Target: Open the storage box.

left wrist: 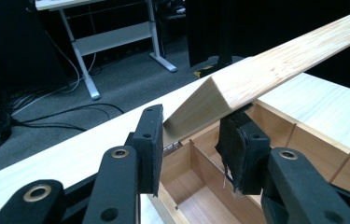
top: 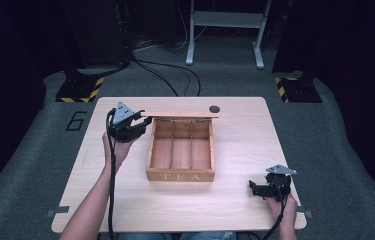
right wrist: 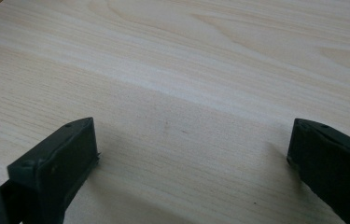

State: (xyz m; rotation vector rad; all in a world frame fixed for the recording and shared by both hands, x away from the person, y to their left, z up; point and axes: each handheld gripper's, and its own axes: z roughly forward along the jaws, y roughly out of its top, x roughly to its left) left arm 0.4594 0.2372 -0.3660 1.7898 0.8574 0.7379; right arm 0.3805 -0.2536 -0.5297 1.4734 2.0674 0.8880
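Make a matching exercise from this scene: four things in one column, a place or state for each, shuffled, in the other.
Things:
1. lid
2. box
3. left tool
4. right tool

States:
A. open, over bare table
B. at the lid's corner
C. raised
D. three compartments, marked TEA

Pairs: 1-C, 2-D, 3-B, 4-A

honey-brown tea box [top: 180,175] with white lettering, pale wood-grain table [top: 240,145], black tongs [left wrist: 189,154]
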